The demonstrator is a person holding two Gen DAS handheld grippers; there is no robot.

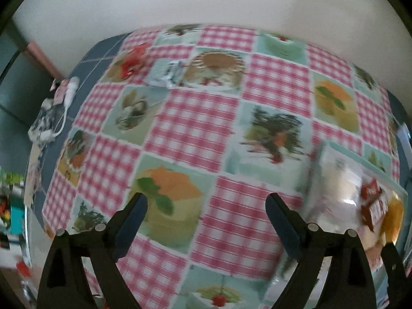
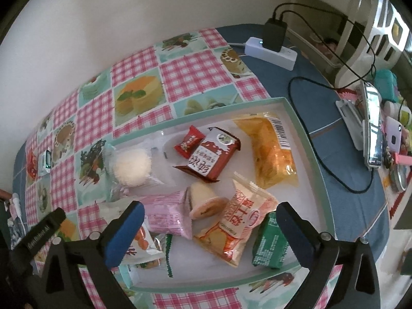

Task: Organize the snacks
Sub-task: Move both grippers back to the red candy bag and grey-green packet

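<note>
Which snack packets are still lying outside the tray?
Two at the tablecloth's far left: a red packet and a silvery-white packet beside it. All other snacks lie in the tray.

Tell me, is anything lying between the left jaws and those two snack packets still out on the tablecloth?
Nothing visible. The left gripper is open over bare tablecloth, and the silver packet and red packet lie beyond it with only cloth between.

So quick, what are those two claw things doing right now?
Left gripper: open, holding nothing.
Right gripper: open above the tray, holding nothing.
</note>
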